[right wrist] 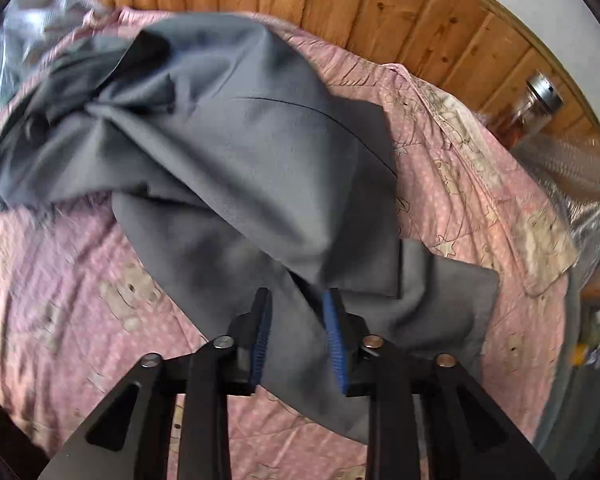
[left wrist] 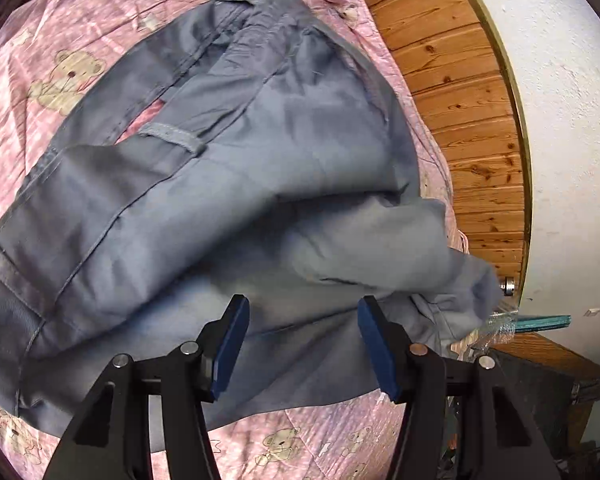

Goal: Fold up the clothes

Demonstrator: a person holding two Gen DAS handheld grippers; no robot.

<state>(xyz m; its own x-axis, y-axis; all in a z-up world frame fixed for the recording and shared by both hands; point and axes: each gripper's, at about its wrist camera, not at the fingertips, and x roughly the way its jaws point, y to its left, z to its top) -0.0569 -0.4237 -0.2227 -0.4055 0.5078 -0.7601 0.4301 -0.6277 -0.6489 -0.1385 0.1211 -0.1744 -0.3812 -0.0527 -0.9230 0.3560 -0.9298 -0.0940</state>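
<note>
Grey-blue trousers (left wrist: 228, 184) lie spread on a pink bedspread (left wrist: 60, 52) printed with teddy bears. In the left wrist view my left gripper (left wrist: 303, 300) hovers just over the near part of the cloth, its jaws wide apart and nothing between the blue pads (left wrist: 230, 344). In the right wrist view the trousers (right wrist: 236, 140) look dark grey and bunched. Their folds run together into my right gripper (right wrist: 297, 294), which is shut on a gathered piece of the fabric. A flap (right wrist: 444, 296) hangs to the right of that grip.
A wooden plank wall (left wrist: 452, 92) and a white wall (left wrist: 572, 120) border the bed on the right. A glass jar with a metal lid (right wrist: 536, 100) and clear plastic wrap (right wrist: 572, 168) sit by the bed's far right edge. More pink bedspread (right wrist: 60, 300) shows left of the right gripper.
</note>
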